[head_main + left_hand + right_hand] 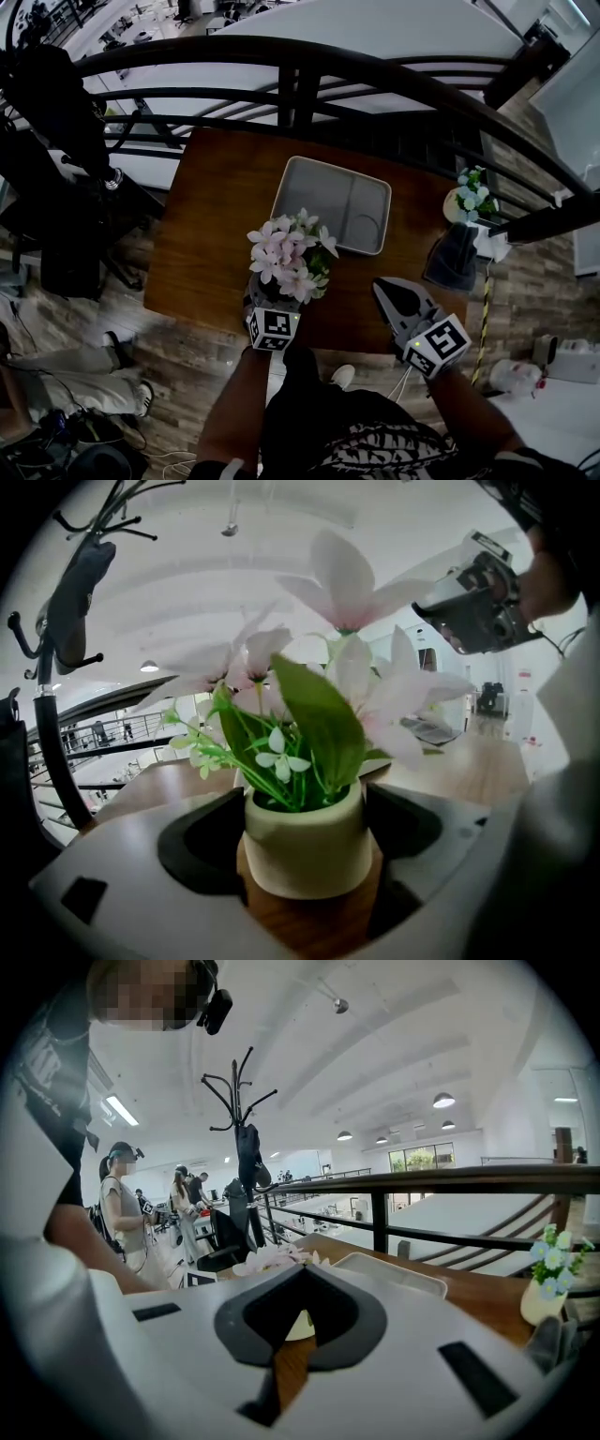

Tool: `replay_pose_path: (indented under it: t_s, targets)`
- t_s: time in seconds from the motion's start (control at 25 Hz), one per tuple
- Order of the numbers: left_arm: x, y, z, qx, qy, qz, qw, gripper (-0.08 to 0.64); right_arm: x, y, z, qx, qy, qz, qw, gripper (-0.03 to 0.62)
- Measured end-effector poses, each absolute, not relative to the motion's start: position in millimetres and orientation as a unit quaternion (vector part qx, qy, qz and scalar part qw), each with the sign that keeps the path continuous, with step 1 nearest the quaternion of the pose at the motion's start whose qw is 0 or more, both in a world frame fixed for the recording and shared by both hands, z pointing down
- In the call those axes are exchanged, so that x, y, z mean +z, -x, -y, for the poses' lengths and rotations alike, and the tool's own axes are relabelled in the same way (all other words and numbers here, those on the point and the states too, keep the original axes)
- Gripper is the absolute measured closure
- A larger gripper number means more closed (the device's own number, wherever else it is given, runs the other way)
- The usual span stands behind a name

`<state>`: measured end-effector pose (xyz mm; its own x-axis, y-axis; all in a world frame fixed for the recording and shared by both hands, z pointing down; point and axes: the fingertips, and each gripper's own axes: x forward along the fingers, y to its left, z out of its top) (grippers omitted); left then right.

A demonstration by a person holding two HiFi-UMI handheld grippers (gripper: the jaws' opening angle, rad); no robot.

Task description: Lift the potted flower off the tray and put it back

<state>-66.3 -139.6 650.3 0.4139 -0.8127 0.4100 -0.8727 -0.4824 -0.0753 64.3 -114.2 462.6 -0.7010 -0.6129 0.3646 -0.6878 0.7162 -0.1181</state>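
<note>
Nearest us, our left gripper [272, 305] is clamped wide on the pot [305, 841], its jaws against both sides. The pot hangs just over the near edge of the table [216, 225], flowers upright. Beside it our right gripper [382, 287] is clenched on nothing and idle. Beyond lies the tray [314, 192], bare. We judge the lift done and the return in hand: next we must carry the pot forward over the tray, keep it level, lower it until it rests, then release.

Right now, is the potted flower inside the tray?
No, the potted flower is outside the tray, over the wooden table nearer the person, between the jaws of the left tool.
</note>
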Motion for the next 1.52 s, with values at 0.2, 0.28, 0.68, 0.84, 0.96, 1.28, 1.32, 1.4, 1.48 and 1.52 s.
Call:
replay_pose_path:
  t_s: [0.2, 0.28, 0.68, 0.84, 0.96, 1.28, 1.32, 1.4, 1.48, 1.52]
  targets:
    - [657, 69, 132, 0.204, -0.834, 0.507, 0.077, 0.135, 464, -61, 112, 0.125, -0.354, 0.915, 0.151, 0.603]
    - [660, 71, 130, 0.207, -0.833, 0.508, 0.076, 0.135, 465, -58, 110, 0.126, -0.351, 0.915, 0.154, 0.603]
    - [665, 73, 125, 0.22, -0.834, 0.5, 0.077, 0.133, 460, -52, 106, 0.122, -0.34, 0.92, 0.152, 0.603]
    - [664, 77, 115, 0.226, -0.83, 0.504, 0.079, 0.133, 458, -53, 100, 0.12, -0.336, 0.922, 0.15, 0.603]
    - [664, 81, 104, 0.222, -0.827, 0.509, 0.083, 0.133, 461, -54, 93, 0.124, -0.333, 0.923, 0.149, 0.603]
    - [657, 88, 69, 0.202, -0.805, 0.543, 0.124, 0.133, 464, -59, 75, 0.123, -0.321, 0.927, 0.152, 0.603]
    - [657, 89, 63, 0.198, -0.801, 0.548, 0.135, 0.133, 462, -59, 73, 0.122, -0.32, 0.927, 0.15, 0.603]
    - [656, 87, 52, 0.188, -0.797, 0.554, 0.151, 0.134, 461, -61, 69, 0.123, -0.318, 0.929, 0.144, 0.603]
    - [650, 81, 40, 0.182, -0.797, 0.554, 0.155, 0.214, 461, -64, 65, 0.122, -0.316, 0.931, 0.138, 0.603]
    - [647, 78, 34, 0.181, -0.798, 0.553, 0.155, 0.275, 460, -65, 63, 0.121, -0.315, 0.932, 0.136, 0.603]
